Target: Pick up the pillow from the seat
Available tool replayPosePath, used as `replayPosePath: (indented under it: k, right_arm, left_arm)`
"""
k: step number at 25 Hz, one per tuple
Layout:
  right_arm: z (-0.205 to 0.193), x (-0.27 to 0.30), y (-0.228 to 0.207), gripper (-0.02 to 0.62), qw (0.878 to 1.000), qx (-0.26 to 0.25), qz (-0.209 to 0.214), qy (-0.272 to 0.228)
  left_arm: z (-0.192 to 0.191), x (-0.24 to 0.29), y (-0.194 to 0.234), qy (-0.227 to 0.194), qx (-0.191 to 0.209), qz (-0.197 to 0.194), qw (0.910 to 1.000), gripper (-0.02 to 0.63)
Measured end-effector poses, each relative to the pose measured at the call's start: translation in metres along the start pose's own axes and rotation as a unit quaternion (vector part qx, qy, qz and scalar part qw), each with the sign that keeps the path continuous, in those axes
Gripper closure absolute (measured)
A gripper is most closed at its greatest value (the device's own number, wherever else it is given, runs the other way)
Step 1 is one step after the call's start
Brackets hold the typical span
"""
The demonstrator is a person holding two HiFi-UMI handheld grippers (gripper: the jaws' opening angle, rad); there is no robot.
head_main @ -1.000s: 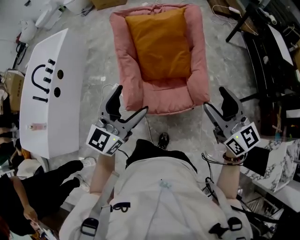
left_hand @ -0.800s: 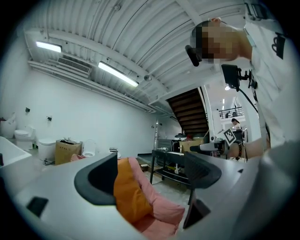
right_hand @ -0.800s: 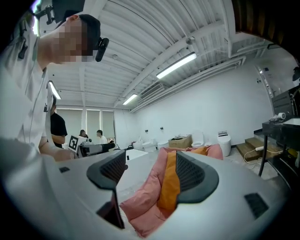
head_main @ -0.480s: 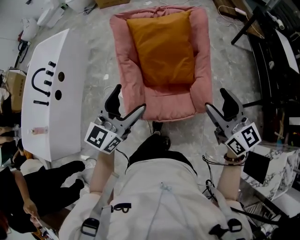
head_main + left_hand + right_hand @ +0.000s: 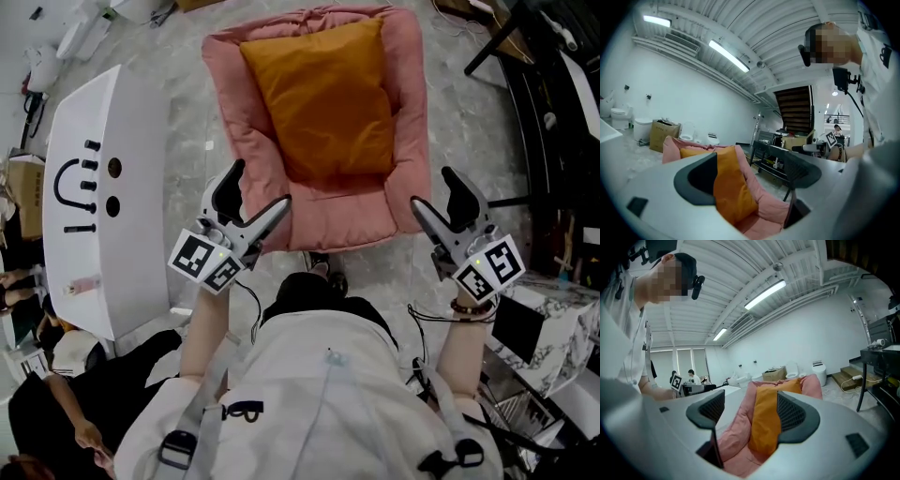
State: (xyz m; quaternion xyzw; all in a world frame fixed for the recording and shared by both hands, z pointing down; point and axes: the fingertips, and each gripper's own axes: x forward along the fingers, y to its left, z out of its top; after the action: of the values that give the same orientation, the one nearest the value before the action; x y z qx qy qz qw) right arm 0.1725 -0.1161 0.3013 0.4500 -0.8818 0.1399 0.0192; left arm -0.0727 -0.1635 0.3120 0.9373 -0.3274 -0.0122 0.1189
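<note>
While both grippers hang at the front of it, the pink seat [image 5: 246,131] stands on a grey stone floor [image 5: 187,103], with a white table [image 5: 131,244] just beside it on the left of the head view. An orange pillow [image 5: 323,94] lies in the hollow of the seat, running from the back cushion down toward the front and framed by the pink arms on both sides. Its near edge stops short of the seat's front roll.

By the seat's front left corner is the left gripper [image 5: 260,186], pointing toward the seat, jaws wide apart with nothing between the pads. In the left gripper view the pillow shows through the gap between the jaws, farther off and untouched, leaning up against the pink padding.

Off the front right corner, the right gripper [image 5: 433,188] also points toward the seat. Its jaws stand wide and have just been opening a little further, with nothing held. In the right gripper view the pillow appears between the two dark pads, again beyond them and clear of both.

Neither gripper touches the pillow, and it sits between the two and ahead of them.
</note>
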Motion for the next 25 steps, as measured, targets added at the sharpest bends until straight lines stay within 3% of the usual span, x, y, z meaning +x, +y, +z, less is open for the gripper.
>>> replayPosePath:
  k: [11,20,25]
  right_arm:
    - [-0.027,0.058,-0.056,0.262,0.999,0.022,-0.034,0.033]
    - [-0.039,0.109,-0.099,0.262,0.998,0.031,-0.007,0.048]
    - [-0.059,0.132,-0.134,0.262,0.996,0.054,0.007,0.067]
  left_arm:
    - [-0.038,0.054,0.081,0.049,-0.036,-0.023,0.9979,0.16]
    - [-0.045,0.093,0.121,0.062,-0.03,-0.007,0.9976,0.153]
    - [-0.061,0.115,0.135,0.076,-0.05,0.009,0.9958,0.15]
